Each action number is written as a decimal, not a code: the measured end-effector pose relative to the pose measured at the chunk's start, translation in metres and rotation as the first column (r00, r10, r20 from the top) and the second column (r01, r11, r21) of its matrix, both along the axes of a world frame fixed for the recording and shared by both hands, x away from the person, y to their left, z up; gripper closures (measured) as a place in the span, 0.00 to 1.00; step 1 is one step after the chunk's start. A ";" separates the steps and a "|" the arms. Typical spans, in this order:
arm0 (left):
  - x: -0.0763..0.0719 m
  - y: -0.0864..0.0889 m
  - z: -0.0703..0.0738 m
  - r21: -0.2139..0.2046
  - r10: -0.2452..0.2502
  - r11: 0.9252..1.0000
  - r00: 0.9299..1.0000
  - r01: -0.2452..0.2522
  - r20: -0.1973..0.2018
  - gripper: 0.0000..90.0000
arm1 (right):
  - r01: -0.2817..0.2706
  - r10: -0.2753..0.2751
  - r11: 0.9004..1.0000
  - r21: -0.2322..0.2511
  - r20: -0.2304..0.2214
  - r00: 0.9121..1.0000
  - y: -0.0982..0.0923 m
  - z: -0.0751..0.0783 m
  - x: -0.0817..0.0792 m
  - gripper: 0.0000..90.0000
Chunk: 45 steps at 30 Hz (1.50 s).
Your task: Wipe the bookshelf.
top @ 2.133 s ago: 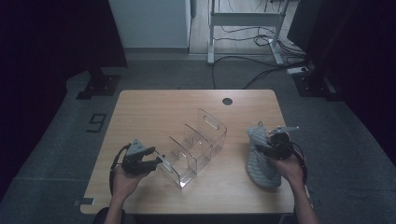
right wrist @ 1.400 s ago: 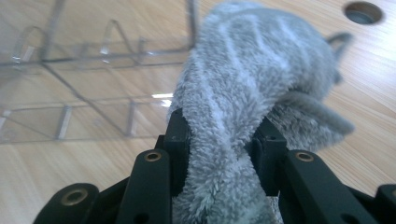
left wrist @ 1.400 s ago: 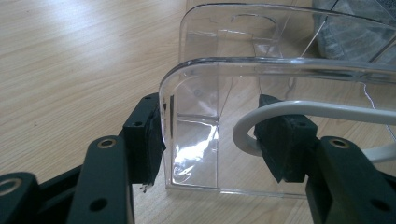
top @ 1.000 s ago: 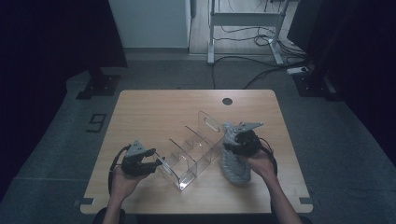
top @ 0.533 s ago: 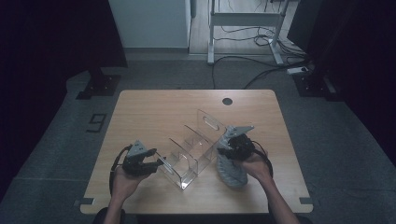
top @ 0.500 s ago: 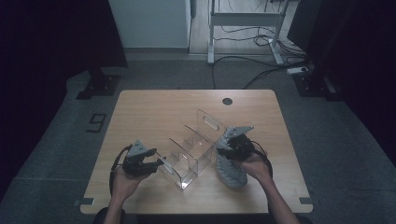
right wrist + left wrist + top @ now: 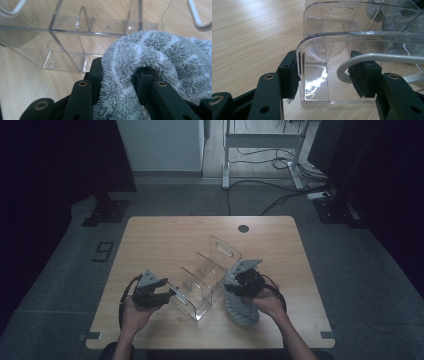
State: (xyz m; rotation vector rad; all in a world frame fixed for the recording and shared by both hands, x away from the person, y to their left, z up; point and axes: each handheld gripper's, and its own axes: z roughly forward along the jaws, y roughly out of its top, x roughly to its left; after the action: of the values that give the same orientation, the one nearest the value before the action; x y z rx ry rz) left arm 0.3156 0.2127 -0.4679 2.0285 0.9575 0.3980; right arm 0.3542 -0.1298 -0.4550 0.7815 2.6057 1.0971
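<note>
In the high view, a clear acrylic organizer stands on the wooden table. The left gripper sits at its near-left end, and the right gripper holds a grey fluffy cloth just beside its right wall.

In the left gripper view, the jaws straddle the organizer's end wall, the left pad touching it; whether they clamp it I cannot tell.

In the right gripper view, the jaws are clamped on a fold of the cloth, with the organizer just ahead.
</note>
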 end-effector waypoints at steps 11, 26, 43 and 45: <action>0.001 -0.003 0.000 0.000 0.031 1.000 1.000 -0.031 0.002 0.49 | -0.067 0.067 0.998 0.010 -0.010 0.998 0.017 0.004 -0.012 0.73; 0.002 -0.002 -0.001 0.001 0.072 0.997 0.997 -0.072 0.008 0.49 | -0.192 0.192 0.981 0.010 -0.027 0.981 0.045 0.006 -0.034 0.73; 0.000 -0.004 0.000 0.019 0.093 0.996 0.996 -0.093 0.002 0.49 | -0.310 0.310 0.951 0.019 -0.065 0.948 0.072 0.006 -0.061 0.73; 0.000 -0.004 0.000 0.020 0.097 0.995 0.995 -0.097 0.006 0.49 | -0.318 0.318 0.948 0.020 -0.067 0.946 0.075 0.004 -0.063 0.73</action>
State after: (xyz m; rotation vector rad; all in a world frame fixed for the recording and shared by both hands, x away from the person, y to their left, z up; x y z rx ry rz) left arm 0.3157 0.2085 -0.4676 2.0038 1.0554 0.4664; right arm 0.2914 -0.0551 -0.4507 0.4132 2.8587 1.1812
